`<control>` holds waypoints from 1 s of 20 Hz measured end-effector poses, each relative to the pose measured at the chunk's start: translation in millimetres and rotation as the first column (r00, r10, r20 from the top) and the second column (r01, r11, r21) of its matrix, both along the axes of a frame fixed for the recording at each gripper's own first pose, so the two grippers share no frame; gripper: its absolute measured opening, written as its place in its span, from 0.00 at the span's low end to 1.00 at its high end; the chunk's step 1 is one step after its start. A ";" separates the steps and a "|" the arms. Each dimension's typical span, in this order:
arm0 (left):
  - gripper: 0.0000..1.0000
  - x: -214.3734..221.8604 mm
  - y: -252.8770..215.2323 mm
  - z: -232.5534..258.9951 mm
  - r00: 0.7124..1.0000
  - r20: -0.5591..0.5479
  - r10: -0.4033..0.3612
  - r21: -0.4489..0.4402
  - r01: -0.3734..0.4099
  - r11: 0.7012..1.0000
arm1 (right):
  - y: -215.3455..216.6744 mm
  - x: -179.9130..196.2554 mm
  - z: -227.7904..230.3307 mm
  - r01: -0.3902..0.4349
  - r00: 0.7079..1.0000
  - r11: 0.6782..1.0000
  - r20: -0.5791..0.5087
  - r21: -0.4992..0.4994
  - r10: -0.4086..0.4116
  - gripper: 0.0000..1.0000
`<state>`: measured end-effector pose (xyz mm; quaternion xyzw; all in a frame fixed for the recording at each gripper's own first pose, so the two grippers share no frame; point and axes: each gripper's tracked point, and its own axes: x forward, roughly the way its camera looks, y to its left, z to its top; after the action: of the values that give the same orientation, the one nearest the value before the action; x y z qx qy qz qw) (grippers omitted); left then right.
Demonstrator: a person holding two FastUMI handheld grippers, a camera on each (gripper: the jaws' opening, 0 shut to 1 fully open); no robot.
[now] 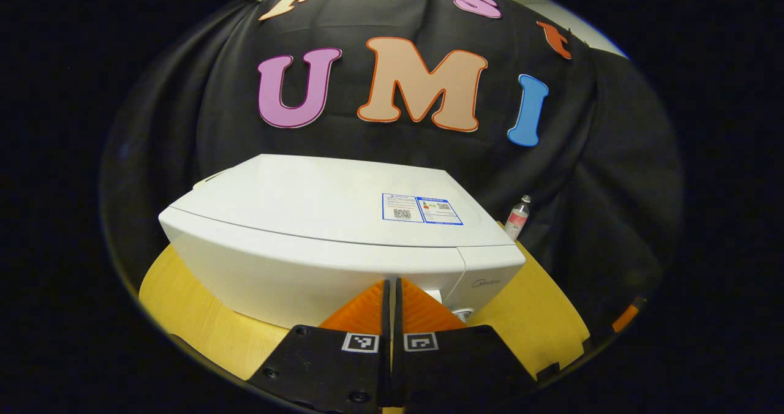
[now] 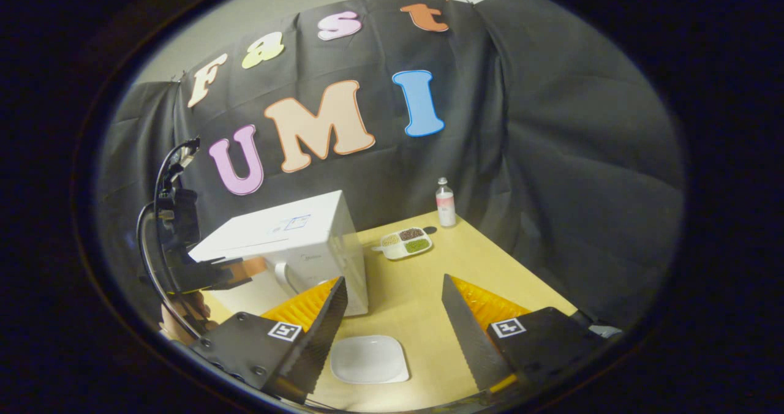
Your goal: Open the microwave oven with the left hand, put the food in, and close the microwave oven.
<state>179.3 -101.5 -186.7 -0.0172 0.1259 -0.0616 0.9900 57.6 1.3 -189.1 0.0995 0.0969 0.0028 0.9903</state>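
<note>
Fingers of our left gripper (image 1: 392, 291) were pressed together on nothing, poised before the white microwave oven (image 1: 331, 230); its door was not yet open. Our right gripper (image 2: 392, 316) gaped above a white plate (image 2: 369, 359). The food tray (image 2: 405, 243) sat beside the oven. Next, we judged, the 2 left fingers must hook the handle (image 2: 283, 277).

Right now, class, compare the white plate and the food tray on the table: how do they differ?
The plate is bare; the tray holds food in separate compartments, dark and green among them. The plate lies near the right tongs, between their open fingers in the right gripper view; the tray sits farther back, by the bottle. Both are pale, lie flat on the table and are ungripped.
</note>
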 end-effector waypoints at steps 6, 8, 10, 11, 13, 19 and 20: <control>0.03 -27.2 6.7 10.2 0.999 0.024 -0.029 0.003 0.029 1.000 | -0.7 -1.9 -1.4 0.001 1.000 1.000 -0.006 0.006 -0.001 0.90; 0.04 -39.9 15.7 10.8 1.000 0.018 -0.016 -0.008 0.016 1.000 | 0.6 -1.2 -3.7 -0.004 1.000 1.000 -0.009 0.011 0.004 0.96; 0.05 -52.2 28.0 11.6 1.000 0.014 0.001 -0.009 -0.001 1.000 | 3.4 -0.9 -6.0 -0.015 1.000 1.000 -0.018 0.013 0.016 0.90; 0.07 -58.9 33.7 9.9 1.000 0.007 0.010 -0.007 -0.010 1.000 | 5.0 0.3 -6.6 -0.021 1.000 1.000 -0.019 0.012 0.021 0.90; 0.16 -72.8 44.0 1.4 1.000 -0.005 0.024 -0.006 -0.024 1.000 | 9.5 1.8 -6.9 -0.036 0.999 0.999 -0.019 0.003 0.036 0.91; 0.67 -107.1 73.0 -1.3 0.993 -0.034 0.113 -0.027 -0.114 0.993 | 29.9 5.6 -5.1 -0.122 0.993 0.992 -0.013 -0.029 0.121 0.91; 0.73 -110.6 76.1 -0.9 0.993 -0.033 0.115 -0.014 -0.116 0.993 | 32.7 5.2 -3.3 -0.134 0.991 0.990 -0.011 -0.042 0.134 0.95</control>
<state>68.7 -25.4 -187.7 -0.0334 0.1403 -0.0048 0.9895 62.7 33.9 -192.4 0.0717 0.1076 0.0670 0.9893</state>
